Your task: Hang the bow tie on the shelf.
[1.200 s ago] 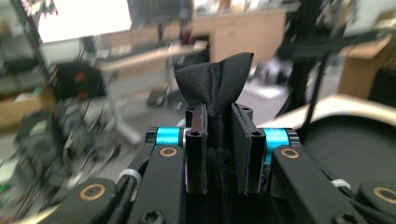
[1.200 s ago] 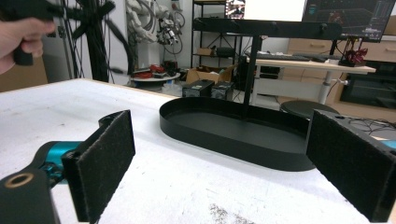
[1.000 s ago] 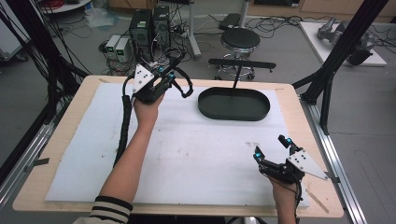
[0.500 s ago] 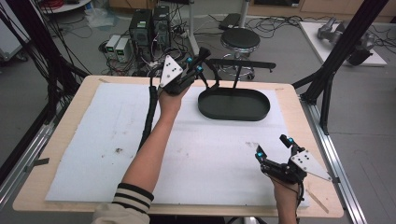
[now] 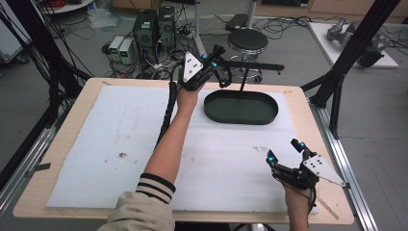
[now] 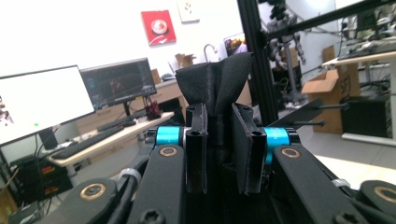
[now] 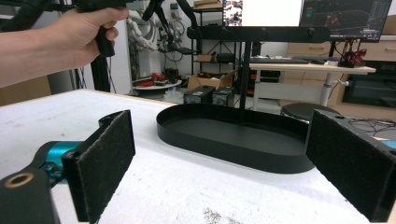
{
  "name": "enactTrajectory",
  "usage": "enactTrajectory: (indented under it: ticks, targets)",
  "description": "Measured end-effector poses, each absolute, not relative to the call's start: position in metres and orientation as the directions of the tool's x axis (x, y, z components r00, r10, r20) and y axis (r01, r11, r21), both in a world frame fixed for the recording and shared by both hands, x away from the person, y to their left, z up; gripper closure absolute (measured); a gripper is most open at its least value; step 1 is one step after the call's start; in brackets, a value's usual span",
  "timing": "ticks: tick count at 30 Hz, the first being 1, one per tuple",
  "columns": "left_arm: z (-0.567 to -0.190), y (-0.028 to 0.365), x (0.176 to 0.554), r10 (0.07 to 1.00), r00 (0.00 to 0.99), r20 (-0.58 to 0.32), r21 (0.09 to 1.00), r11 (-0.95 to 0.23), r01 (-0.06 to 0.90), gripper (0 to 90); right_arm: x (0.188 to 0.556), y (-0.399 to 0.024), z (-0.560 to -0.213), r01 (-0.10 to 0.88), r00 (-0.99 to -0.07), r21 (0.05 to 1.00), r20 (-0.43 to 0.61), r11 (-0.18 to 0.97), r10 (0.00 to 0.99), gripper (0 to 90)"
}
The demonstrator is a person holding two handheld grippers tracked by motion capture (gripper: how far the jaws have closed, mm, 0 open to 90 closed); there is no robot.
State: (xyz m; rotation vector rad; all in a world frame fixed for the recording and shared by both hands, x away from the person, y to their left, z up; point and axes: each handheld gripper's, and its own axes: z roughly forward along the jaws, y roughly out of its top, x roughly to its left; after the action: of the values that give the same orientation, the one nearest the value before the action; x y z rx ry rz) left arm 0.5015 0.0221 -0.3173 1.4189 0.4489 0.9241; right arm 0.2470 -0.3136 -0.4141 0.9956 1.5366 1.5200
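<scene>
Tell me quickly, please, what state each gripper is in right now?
Left gripper: shut on a piece of black fabric, raised near the rack's crossbar.
Right gripper: open, holding nothing, low over the table.

No readable text, label or number on anything in view.

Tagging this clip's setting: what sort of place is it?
Most likely a robotics lab or research workshop: desktop computers and loose cables on the floor behind the table, desks with monitors, and a black camera frame around the bench.
</scene>
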Motion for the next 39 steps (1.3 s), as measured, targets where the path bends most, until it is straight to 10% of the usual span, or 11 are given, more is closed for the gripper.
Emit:
enactTrajectory:
  ticks: [17, 26, 39]
  targets:
    - [-0.33, 0.028, 0.519, 0.783, 0.56, 0.273, 0.959, -0.176, -0.221, 70.4, 0.247, -0.317, -0.417, 0.032, -0.416, 0.999, 0.029, -0.017, 0.909, 7.7]
    - [-0.329, 0.046, 0.516, 0.815, 0.555, 0.167, 0.985, -0.116, -0.126, 31.1, 0.245, -0.319, -0.414, 0.019, -0.417, 1.0, 0.03, -0.025, 0.909, 7.7]
    - [-0.299, 0.1, 0.462, 0.787, 0.602, 0.136, 0.99, -0.077, -0.122, 17.4, 0.245, -0.313, -0.413, 0.018, -0.426, 1.0, 0.011, -0.004, 0.905, 7.7]
